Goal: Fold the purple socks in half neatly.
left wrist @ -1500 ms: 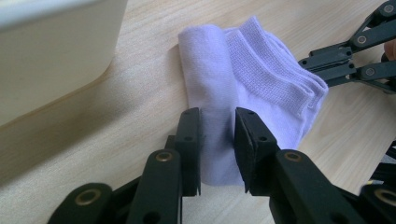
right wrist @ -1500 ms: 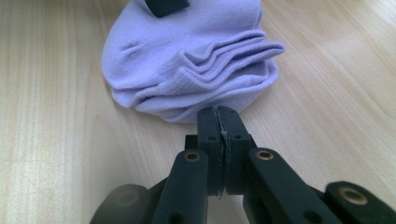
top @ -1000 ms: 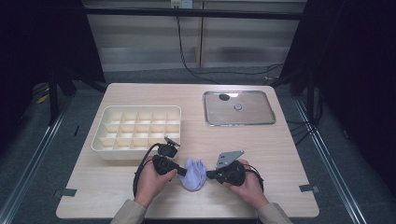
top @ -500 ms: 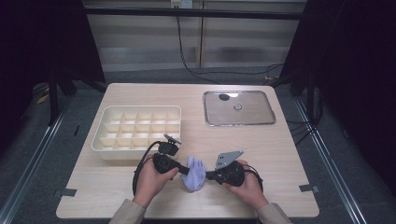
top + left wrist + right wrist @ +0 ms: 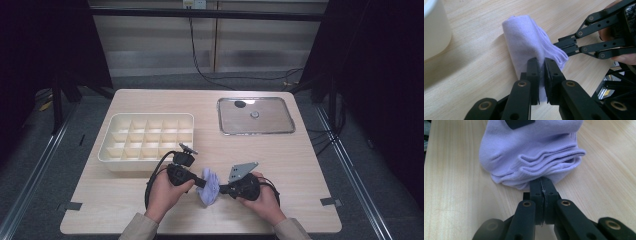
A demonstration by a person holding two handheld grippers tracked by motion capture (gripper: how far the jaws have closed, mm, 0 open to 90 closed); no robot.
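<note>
A folded lilac sock (image 5: 209, 184) (image 5: 524, 42) (image 5: 531, 152) rests on the wooden table (image 5: 300, 165) near its front edge, between my two hands. My left gripper (image 5: 201, 183) (image 5: 541, 68) comes in from the left and is shut on the sock's near side, with fabric pinched between its pads. From the right, my right gripper (image 5: 221, 189) (image 5: 541, 185) is shut on the sock's ribbed cuff edge. In the left gripper view the right gripper's black jaws (image 5: 574, 46) reach the sock from the upper right.
A cream tray with many compartments (image 5: 145, 141) stands left of centre, just behind my left hand. A shallow metal tray (image 5: 256, 116) lies at the back right. Cables trail from both grippers toward the front edge.
The sock bundle has shifted slightly and looks a little more gathered between the two grippers. Both hands stay in nearly the same place.
</note>
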